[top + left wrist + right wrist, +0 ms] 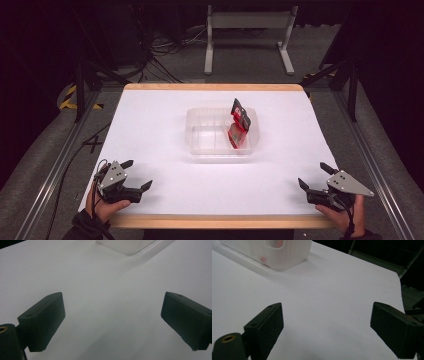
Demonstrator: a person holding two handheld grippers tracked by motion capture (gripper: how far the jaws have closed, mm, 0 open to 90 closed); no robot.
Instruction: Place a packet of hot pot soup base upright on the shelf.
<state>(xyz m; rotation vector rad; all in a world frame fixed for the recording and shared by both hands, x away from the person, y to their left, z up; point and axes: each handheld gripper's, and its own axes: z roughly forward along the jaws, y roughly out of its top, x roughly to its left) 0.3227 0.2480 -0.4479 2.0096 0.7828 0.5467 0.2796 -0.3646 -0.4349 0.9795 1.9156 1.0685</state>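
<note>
A clear plastic tub [199,131] sits mid-table on the white sheet, holding red and black packets [239,126] that lean against its right wall. My left gripper [136,174] rests at the table's near left corner, held by a hand, jaws wide apart with nothing between them. My right gripper [315,176] rests at the near right corner, also open and empty. In the left gripper view my left gripper [112,322] faces bare white sheet, with the tub's corner [130,247] at the top. In the right gripper view my right gripper [325,332] has the tub [282,255] at top left.
The table [150,130] has a wooden rim at front and back. Beyond it stand a grey metal frame [247,35] and cables on dark floor. Rails run along both sides.
</note>
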